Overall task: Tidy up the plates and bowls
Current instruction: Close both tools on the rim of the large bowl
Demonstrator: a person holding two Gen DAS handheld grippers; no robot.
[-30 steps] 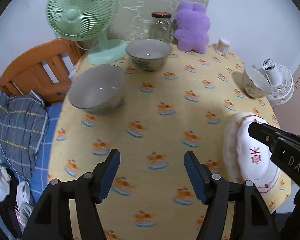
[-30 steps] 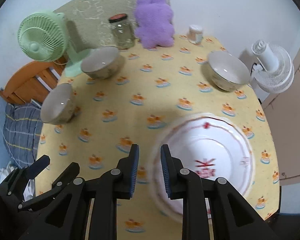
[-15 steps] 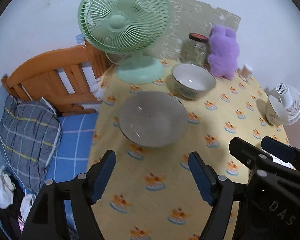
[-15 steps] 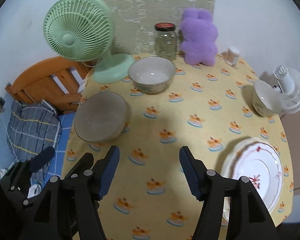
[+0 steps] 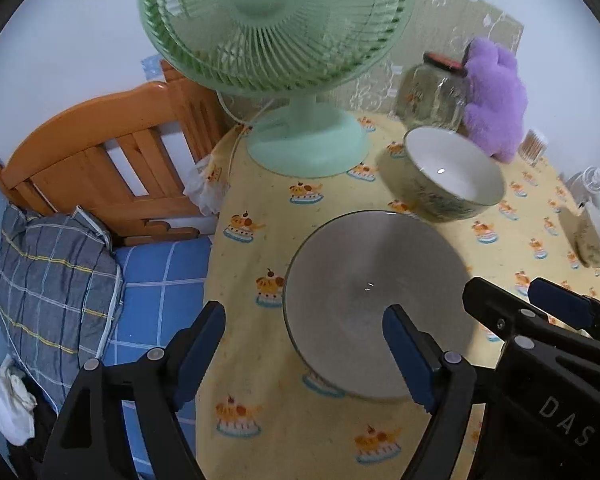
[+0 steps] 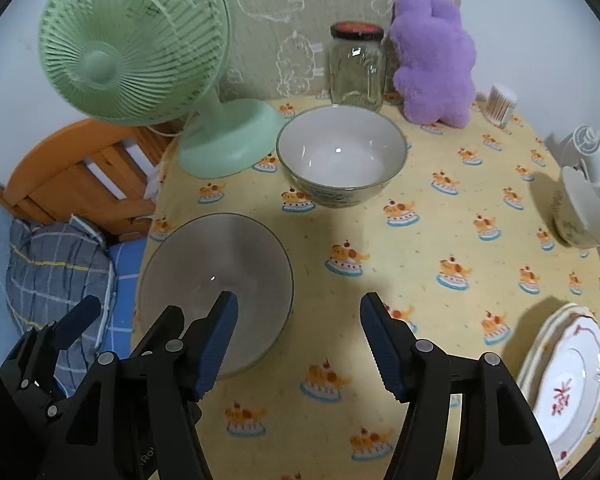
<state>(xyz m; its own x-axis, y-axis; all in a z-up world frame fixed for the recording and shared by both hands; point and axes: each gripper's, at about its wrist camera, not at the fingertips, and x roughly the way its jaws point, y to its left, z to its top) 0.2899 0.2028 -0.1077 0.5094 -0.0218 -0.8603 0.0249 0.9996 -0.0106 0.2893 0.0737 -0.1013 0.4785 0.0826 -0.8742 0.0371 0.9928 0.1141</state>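
Left wrist view: left gripper (image 5: 304, 354) jaws opening, nothing clamped; right pad overlaps the near grey bowl (image 5: 376, 300), contact unclear. Bowl is dull, blurred, on the yellow tablecloth (image 5: 260, 264). White-lined patterned bowl (image 5: 446, 176) sits behind it, near the green fan (image 5: 296, 80).

Right wrist view: right gripper (image 6: 298, 338) spread wide, empty. Stacked plates (image 6: 564, 384), white with red motif, at the table's right edge.

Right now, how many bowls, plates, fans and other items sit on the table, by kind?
Bowls: 3 (grey bowl, white bowl, bowl by the white fan)
Plates, stacked: 2
Fans: 2 (green fan, white fan)
Glass jar: 1
Purple plush: 1
Cotton swab tub: 1
Total: 10
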